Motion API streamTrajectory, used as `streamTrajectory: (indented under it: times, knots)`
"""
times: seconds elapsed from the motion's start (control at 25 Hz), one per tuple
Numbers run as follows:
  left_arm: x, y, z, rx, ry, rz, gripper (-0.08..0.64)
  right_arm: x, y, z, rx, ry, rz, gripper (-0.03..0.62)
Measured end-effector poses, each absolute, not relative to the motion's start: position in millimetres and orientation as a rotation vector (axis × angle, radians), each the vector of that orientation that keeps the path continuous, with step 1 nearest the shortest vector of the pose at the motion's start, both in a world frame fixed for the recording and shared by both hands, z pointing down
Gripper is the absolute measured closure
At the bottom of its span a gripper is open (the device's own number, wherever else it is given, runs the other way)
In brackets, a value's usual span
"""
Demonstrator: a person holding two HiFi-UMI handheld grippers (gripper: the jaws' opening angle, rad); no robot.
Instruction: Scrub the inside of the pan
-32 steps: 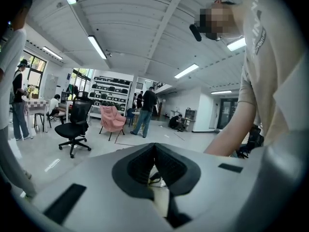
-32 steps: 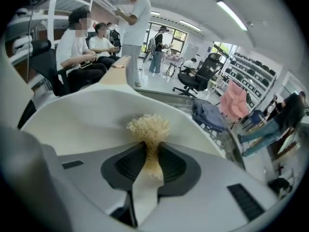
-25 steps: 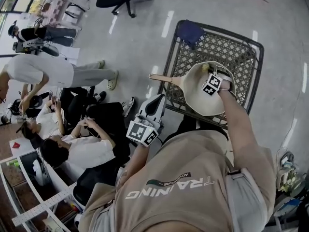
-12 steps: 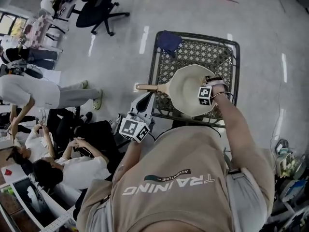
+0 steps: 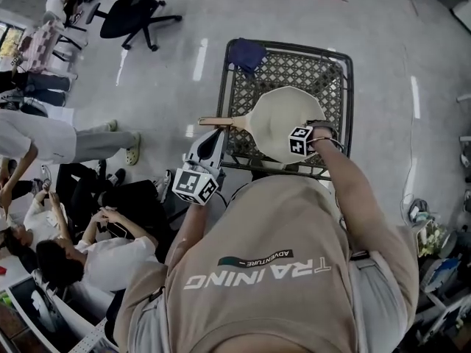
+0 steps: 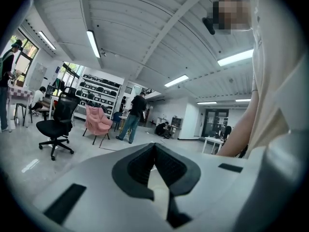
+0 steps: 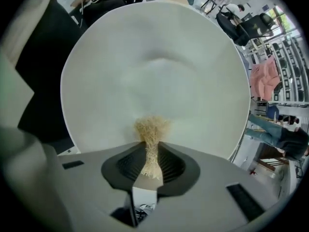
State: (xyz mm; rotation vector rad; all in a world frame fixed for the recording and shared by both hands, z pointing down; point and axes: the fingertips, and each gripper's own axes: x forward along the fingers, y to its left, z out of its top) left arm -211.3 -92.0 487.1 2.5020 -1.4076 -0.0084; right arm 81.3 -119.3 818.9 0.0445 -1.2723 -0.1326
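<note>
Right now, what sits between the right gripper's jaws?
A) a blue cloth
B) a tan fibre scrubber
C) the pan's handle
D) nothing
B: the right gripper view shows the right gripper shut on a tan fibre scrubber, whose tuft sticks out past the jaws with the pale inside of the pan behind it.

On the mesh table (image 5: 335,72), pan (image 5: 283,112) toward the near side, handle (image 5: 221,121) out past the left edge, cloth (image 5: 245,54) in the far left corner. Over the pan's near rim, right gripper (image 5: 309,142) with a scrub tuft (image 7: 151,139) between its jaws, facing the pan's inside; left gripper (image 5: 210,140) just beside the handle's end, off the table's left side. Farther left on the floor, seated people (image 5: 110,230), office chair (image 5: 129,13) beyond them.
</note>
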Motion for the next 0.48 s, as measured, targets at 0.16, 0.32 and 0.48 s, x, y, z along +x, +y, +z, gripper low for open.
streamTrajectory:
  times: [0.16, 0.32, 0.48]
  knots:
    - [-224, -87, 495, 2.485, -1.436, -0.011, 0.541, 69, -103, 830, 0.062, -1.291, 0.042, 0.505]
    - [-239, -72, 497, 2.471, -1.471, -0.011, 0.543, 41, -76, 834, 0.080, -1.355, 0.343, 0.505]
    - [-250, -63, 499, 2.441, -1.509, -0.016, 0.541, 4, -55, 813, 0.146, -1.428, 0.687, 0.505]
